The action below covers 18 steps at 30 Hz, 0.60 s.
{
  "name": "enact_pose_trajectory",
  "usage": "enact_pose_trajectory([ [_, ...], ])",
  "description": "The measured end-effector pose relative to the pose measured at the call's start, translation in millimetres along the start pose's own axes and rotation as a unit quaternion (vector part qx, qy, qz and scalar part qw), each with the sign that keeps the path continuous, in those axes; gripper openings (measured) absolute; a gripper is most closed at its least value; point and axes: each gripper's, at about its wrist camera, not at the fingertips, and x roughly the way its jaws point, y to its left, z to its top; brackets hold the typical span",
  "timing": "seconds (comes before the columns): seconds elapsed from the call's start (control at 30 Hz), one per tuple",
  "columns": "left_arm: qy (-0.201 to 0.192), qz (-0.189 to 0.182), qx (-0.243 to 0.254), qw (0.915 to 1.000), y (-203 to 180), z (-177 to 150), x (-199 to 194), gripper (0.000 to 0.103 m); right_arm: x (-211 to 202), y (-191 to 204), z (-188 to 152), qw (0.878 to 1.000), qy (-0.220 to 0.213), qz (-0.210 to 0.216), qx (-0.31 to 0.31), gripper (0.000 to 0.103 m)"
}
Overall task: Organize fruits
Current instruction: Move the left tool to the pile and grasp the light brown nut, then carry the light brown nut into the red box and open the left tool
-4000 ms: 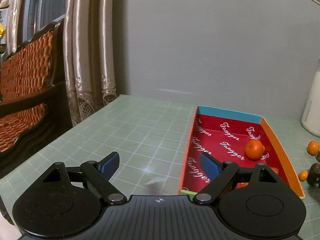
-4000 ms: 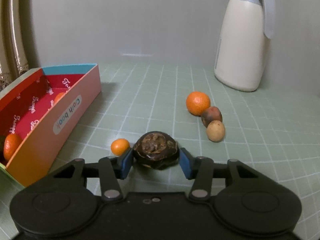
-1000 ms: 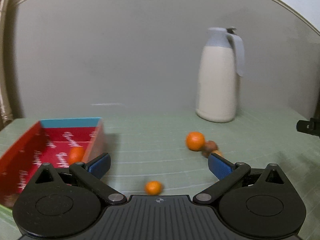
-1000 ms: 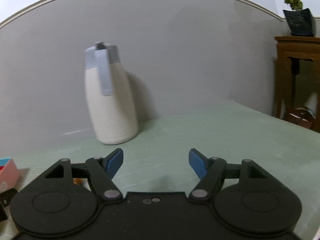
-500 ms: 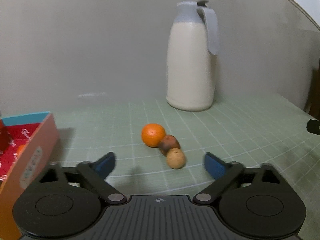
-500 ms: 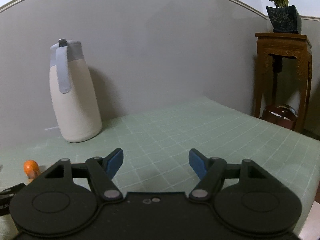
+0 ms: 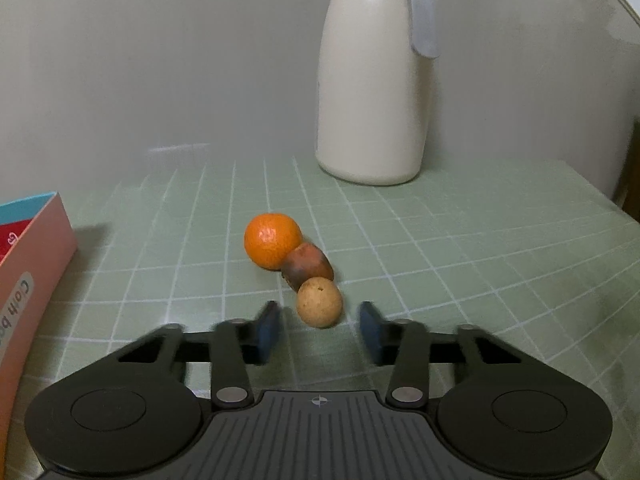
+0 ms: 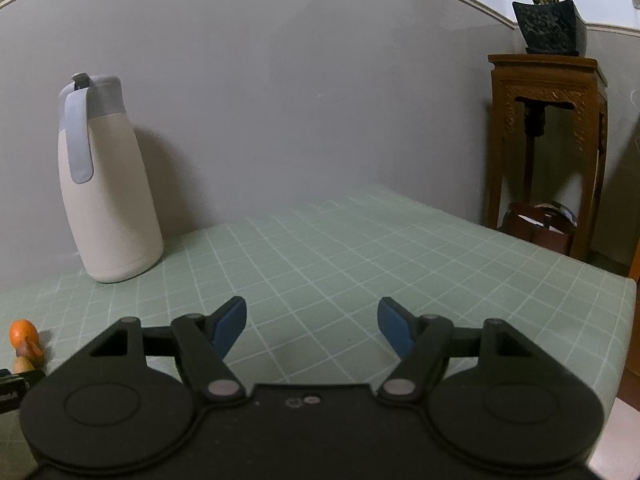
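Note:
Three fruits lie touching in a row on the green grid mat: an orange mandarin [image 7: 272, 246], a dark brown fruit [image 7: 308, 266] and a tan round fruit [image 7: 319, 302] nearest me. My left gripper [image 7: 319, 330] is closing; the tan fruit sits between its blue pads with a gap on each side. The open box [image 7: 32, 248], pink outside and red inside, stands at the left edge. My right gripper [image 8: 311, 322] is open and empty over bare mat. At its view's far left are the mandarin [image 8: 24, 330] and the brown fruit [image 8: 30, 349].
A tall cream jug with a grey lid [image 7: 372, 92] stands against the wall behind the fruits; it is the jug [image 8: 106, 200] in the right wrist view. The table's right edge [image 8: 624, 292] drops off near a carved wooden stand [image 8: 548, 140] bearing a potted plant [image 8: 550, 20].
My left gripper has come up to the three fruits and its jaws have narrowed around the tan one. The right wrist view has swung right, with the gripper unchanged.

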Motion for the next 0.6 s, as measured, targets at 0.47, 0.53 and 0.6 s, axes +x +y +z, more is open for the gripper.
enact_pose_trajectory([
  [0.47,-0.024,-0.002,0.006,0.9997,11,-2,-30,0.025,-5,11,1,1.000,-0.002,0.016,0.003,0.073],
  [0.53,-0.032,0.000,0.008,0.9995,15,-2,-39,0.025,-6,18,1,1.000,-0.002,0.023,0.002,0.073],
  [0.6,-0.036,0.004,0.007,0.9993,22,-3,-48,0.025,-8,25,1,0.999,-0.003,0.032,-0.001,0.073],
])
